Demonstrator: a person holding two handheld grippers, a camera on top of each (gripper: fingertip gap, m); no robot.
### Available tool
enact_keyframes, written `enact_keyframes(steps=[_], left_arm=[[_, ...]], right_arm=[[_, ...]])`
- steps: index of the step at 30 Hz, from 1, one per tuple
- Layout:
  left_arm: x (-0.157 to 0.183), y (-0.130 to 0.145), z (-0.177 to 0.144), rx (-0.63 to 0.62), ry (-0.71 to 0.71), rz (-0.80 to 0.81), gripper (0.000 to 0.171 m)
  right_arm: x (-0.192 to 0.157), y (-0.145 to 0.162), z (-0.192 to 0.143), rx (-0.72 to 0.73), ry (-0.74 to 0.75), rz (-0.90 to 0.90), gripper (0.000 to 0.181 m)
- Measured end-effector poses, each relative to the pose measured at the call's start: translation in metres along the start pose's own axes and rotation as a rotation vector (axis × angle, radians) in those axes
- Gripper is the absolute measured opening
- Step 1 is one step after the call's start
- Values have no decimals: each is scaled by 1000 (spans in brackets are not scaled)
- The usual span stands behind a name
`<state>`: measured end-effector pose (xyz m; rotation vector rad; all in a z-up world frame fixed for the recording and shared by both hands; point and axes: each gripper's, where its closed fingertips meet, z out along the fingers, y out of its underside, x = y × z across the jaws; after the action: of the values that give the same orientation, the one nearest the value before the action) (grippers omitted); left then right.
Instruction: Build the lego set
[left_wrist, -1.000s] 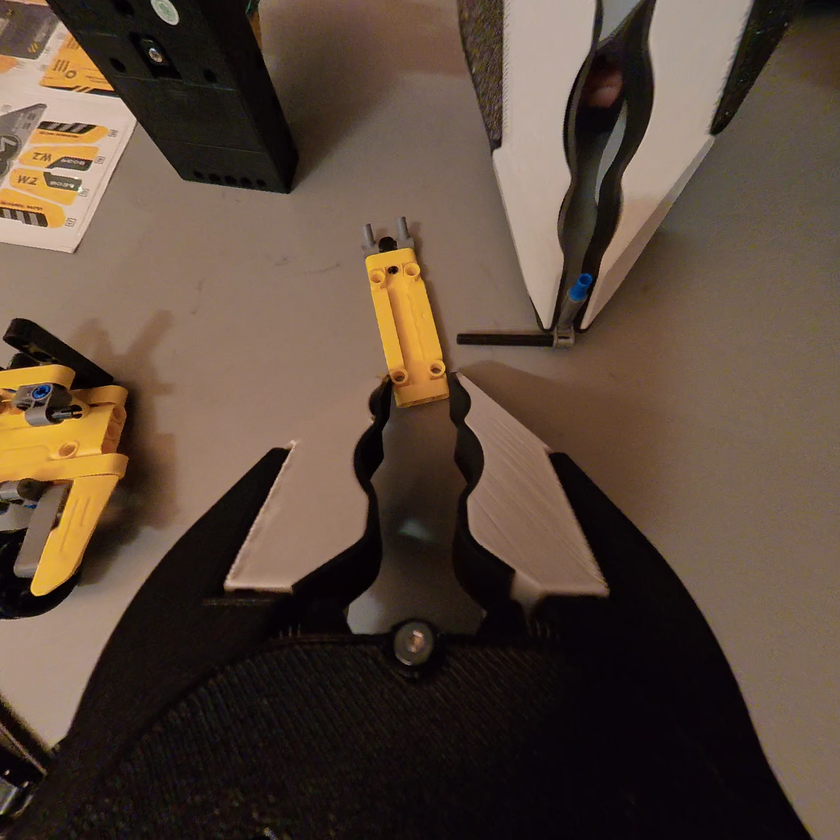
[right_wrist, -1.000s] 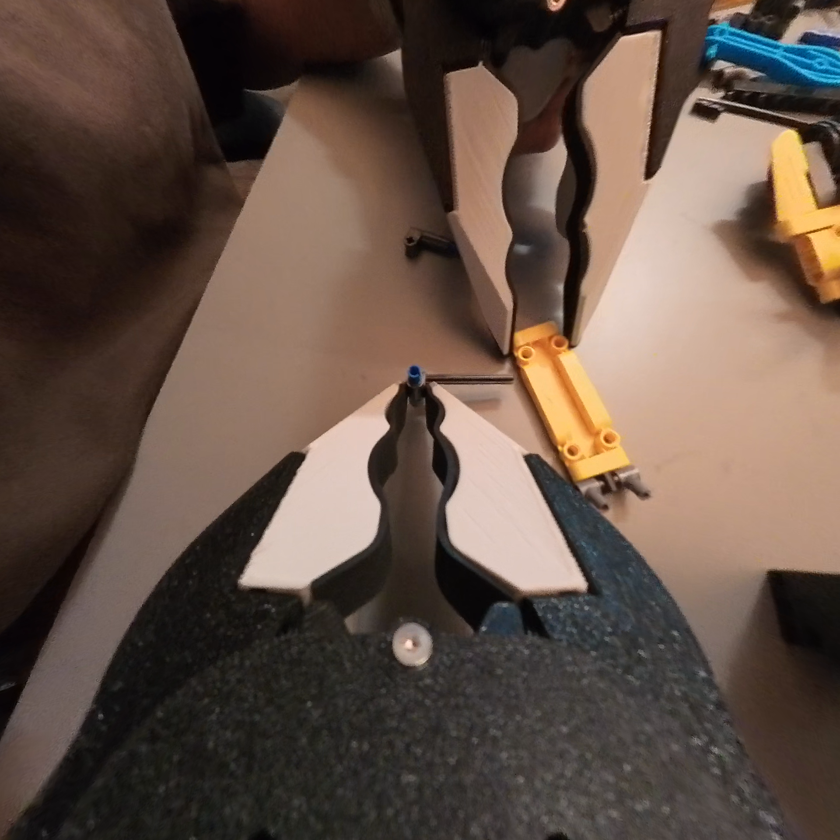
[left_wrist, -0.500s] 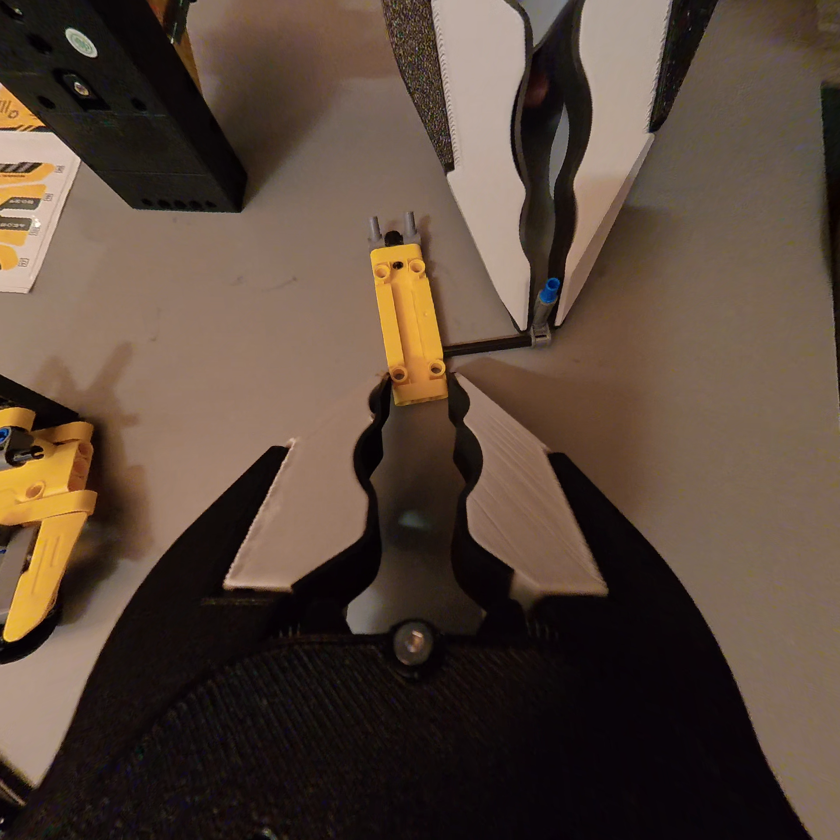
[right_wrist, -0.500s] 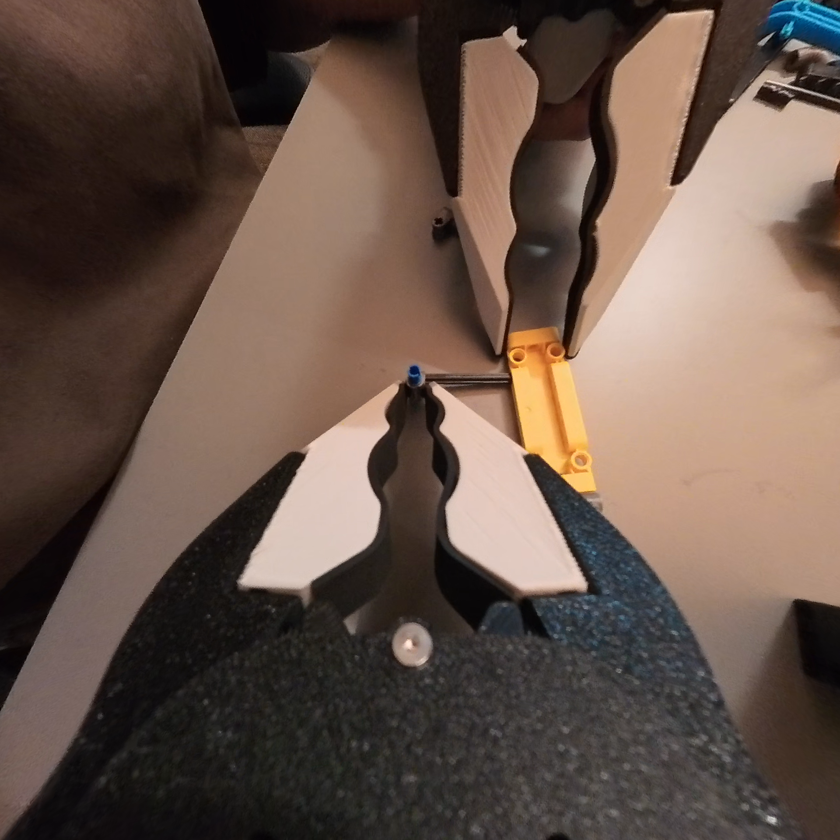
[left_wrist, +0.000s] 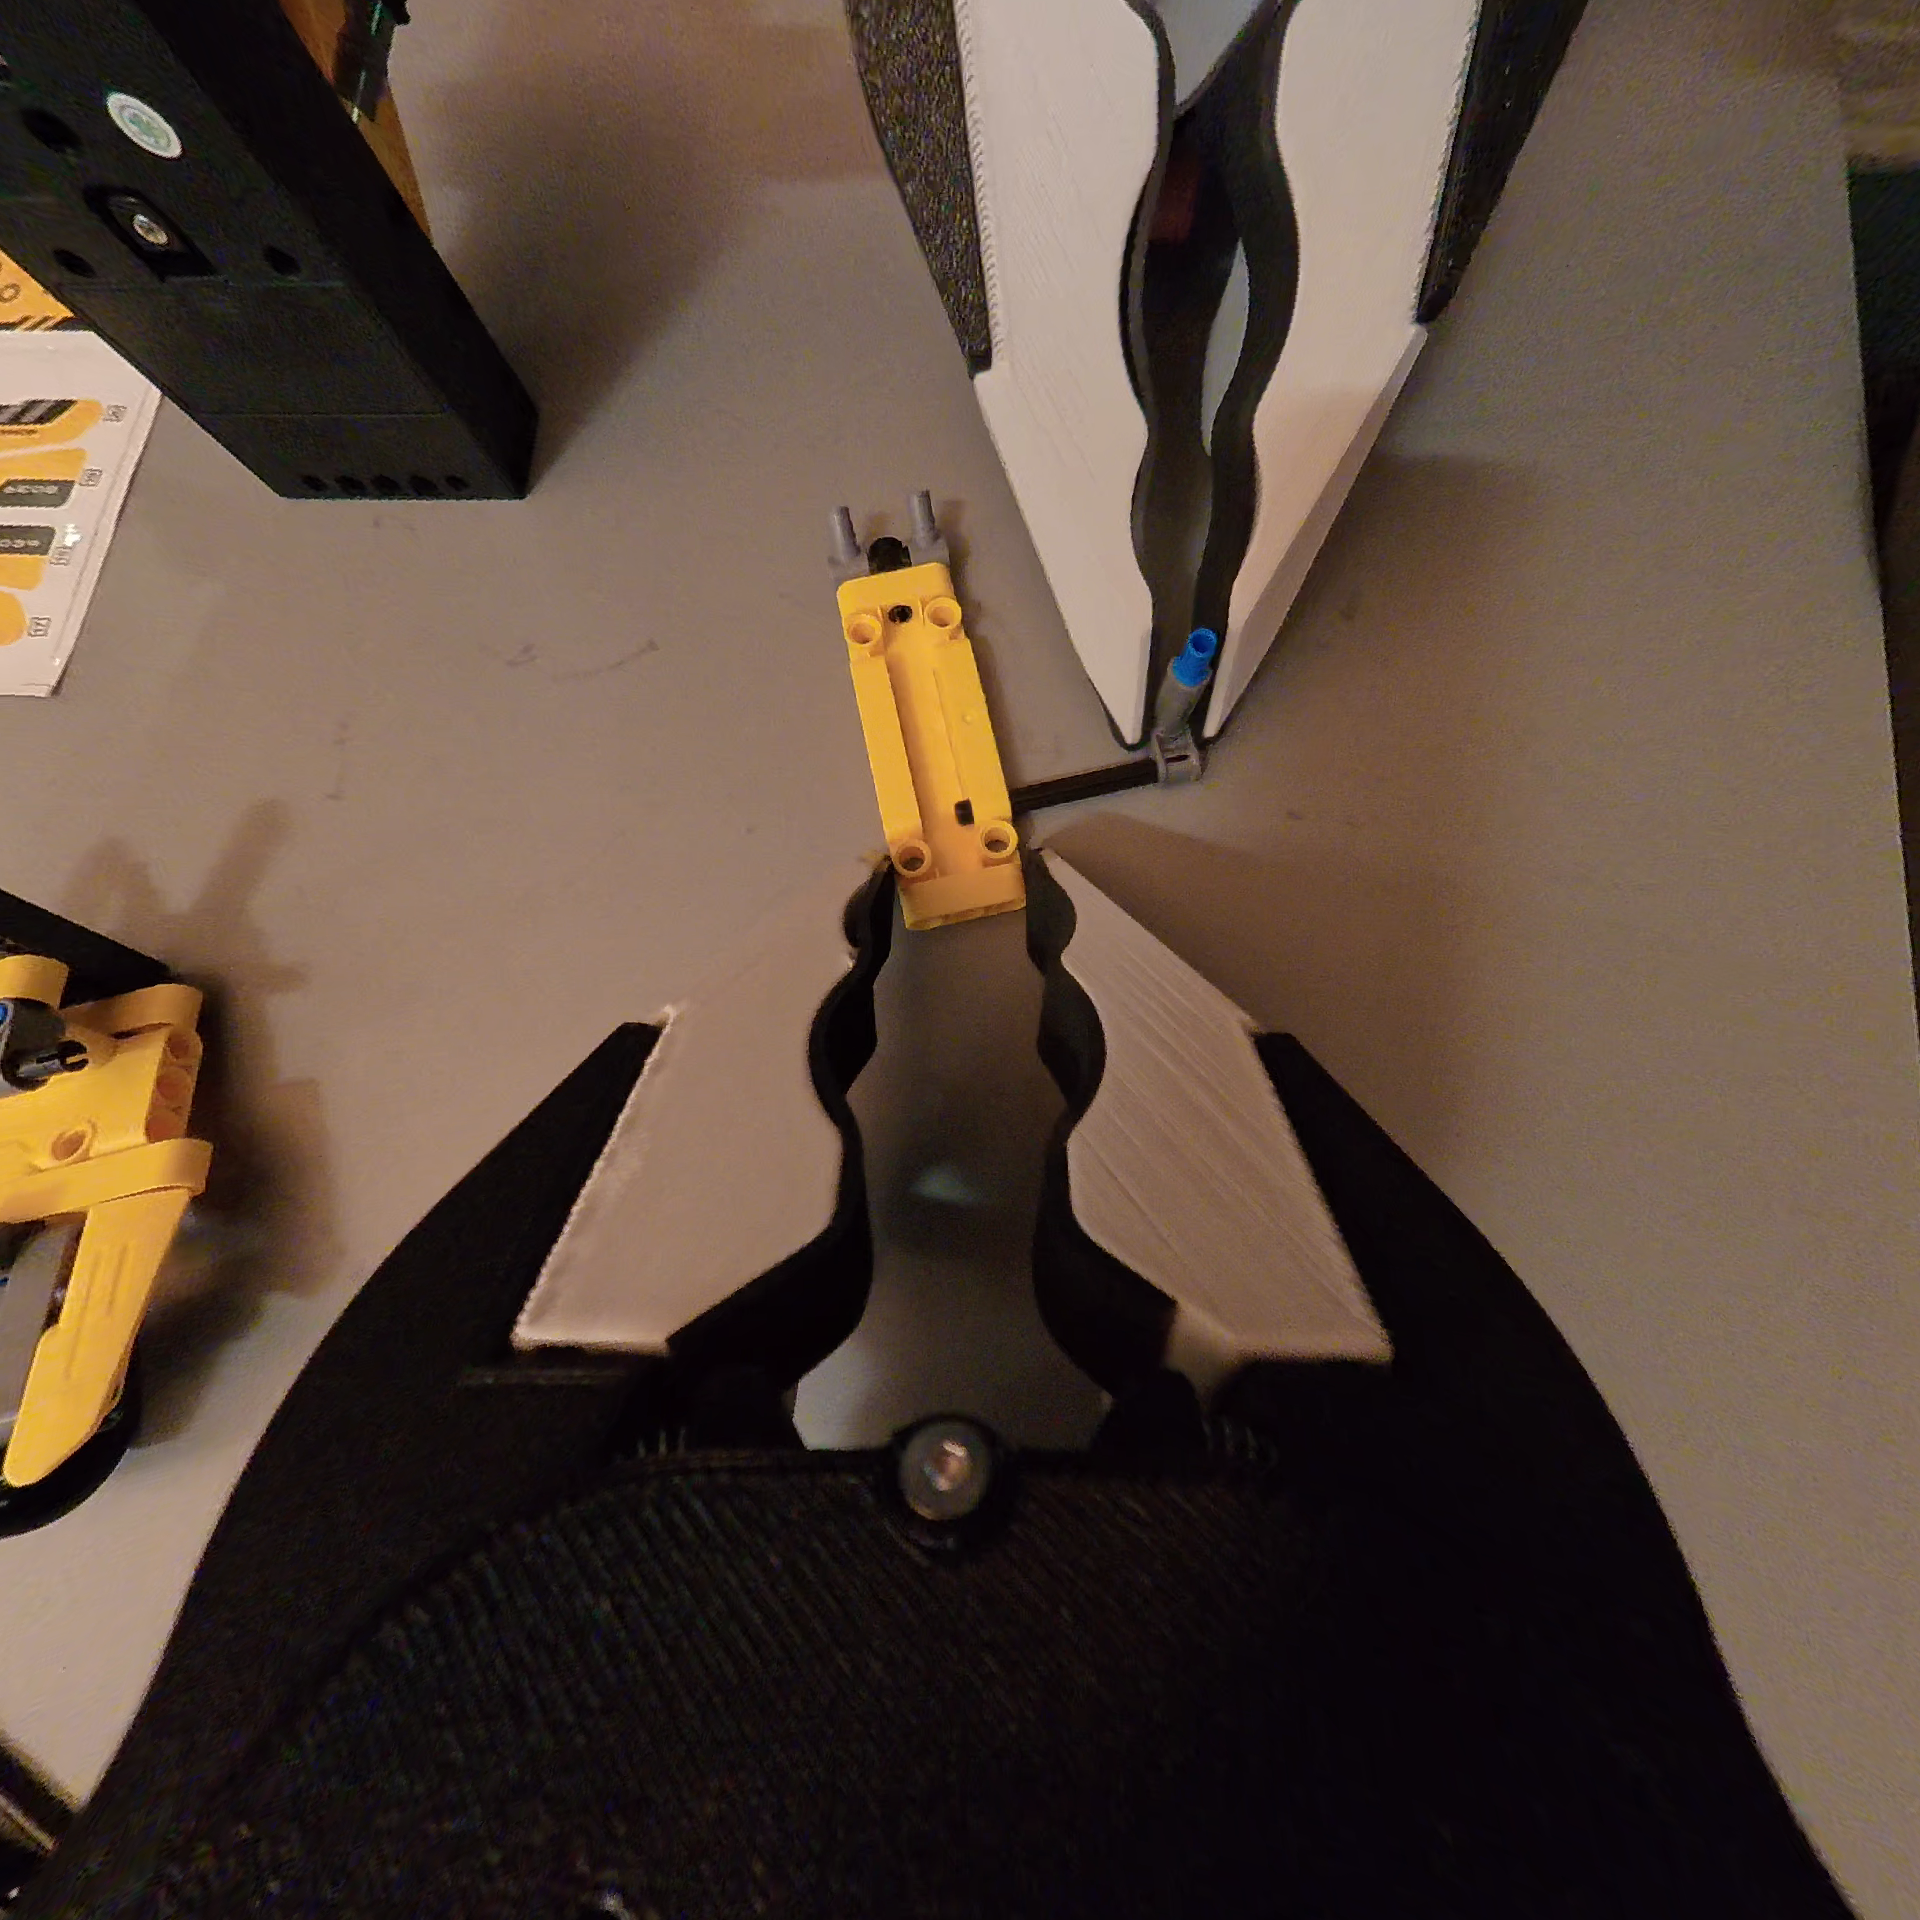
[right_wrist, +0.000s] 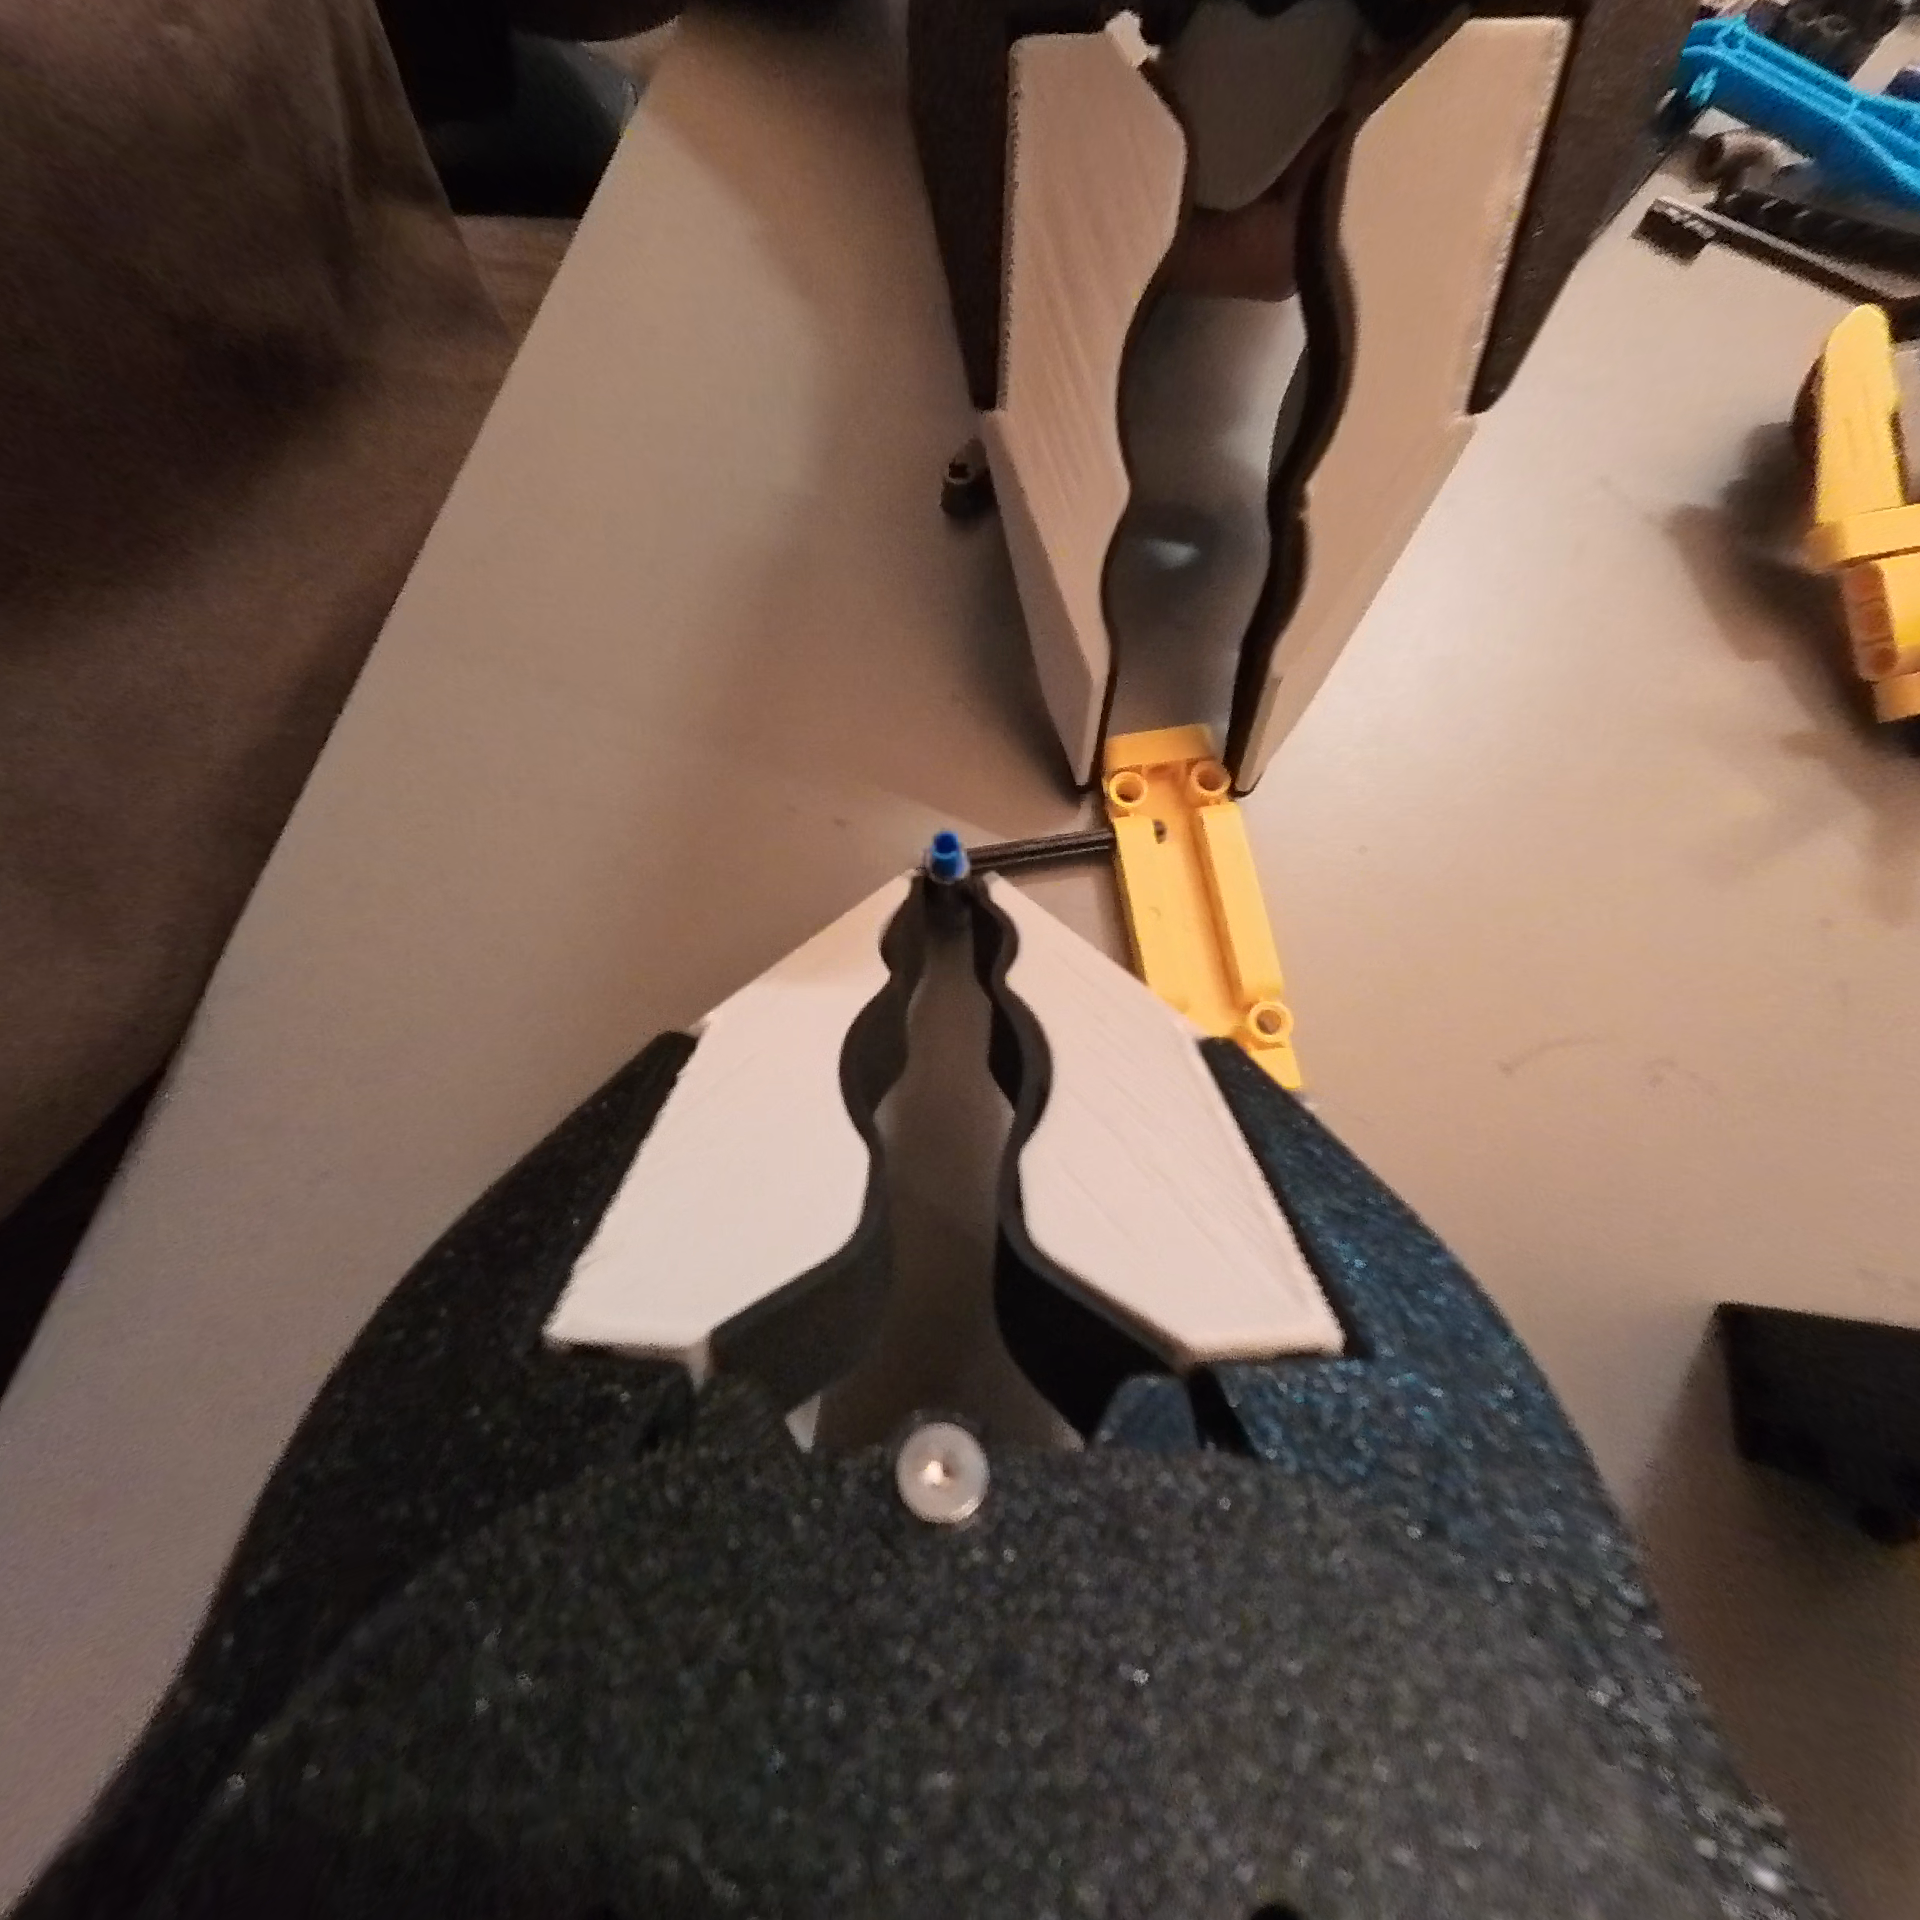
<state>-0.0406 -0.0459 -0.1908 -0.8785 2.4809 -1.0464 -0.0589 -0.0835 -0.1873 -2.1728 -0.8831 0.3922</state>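
My left gripper (left_wrist: 961, 883) is shut on the near end of a long yellow panel (left_wrist: 925, 727), which has two grey pins (left_wrist: 883, 530) at its far end. My right gripper (right_wrist: 948, 868) is shut on a grey connector with a blue pin (right_wrist: 943, 842). From the connector a thin black axle (right_wrist: 1039, 847) runs sideways to the yellow panel (right_wrist: 1195, 914). The axle's tip sits in the panel's side, near the held end. The grippers face each other, tips close together. The right gripper (left_wrist: 1179, 732) also shows in the left wrist view, and the left gripper (right_wrist: 1169, 753) in the right wrist view.
A black box (left_wrist: 260, 312) and a sticker sheet (left_wrist: 52, 520) lie far left. A part-built yellow model (left_wrist: 83, 1195) sits at the left. Blue pieces (right_wrist: 1787, 94), a black block (right_wrist: 1829, 1403) and a small black piece (right_wrist: 961, 483) lie around. The table edge (right_wrist: 416, 727) is by a person's clothing. About 5 cm separates my left fingertips from my right.
The right gripper has brought the black axle leftwards from a small gap to the yellow panel's side, where its tip now enters. The left gripper kept hold of the panel.
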Motion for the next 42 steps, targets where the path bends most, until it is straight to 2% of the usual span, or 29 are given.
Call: enact_keyframes(steps=[15, 25, 30, 36, 42], left_arm=[[5, 0, 0, 1, 8, 39, 23], [5, 0, 0, 0, 2, 41, 23], [3, 0, 0, 0, -7, 39, 23], [4, 0, 0, 0, -9, 45, 23], [5, 1, 0, -1, -9, 54, 23]], right_arm=[[19, -2, 2, -4, 127, 8, 7], [19, -2, 2, -1, 110, 31, 8], [12, -6, -3, 32, 114, -41, 27], [19, -10, -14, 90, 177, -66, 30], [30, -4, -1, -2, 232, -76, 53]])
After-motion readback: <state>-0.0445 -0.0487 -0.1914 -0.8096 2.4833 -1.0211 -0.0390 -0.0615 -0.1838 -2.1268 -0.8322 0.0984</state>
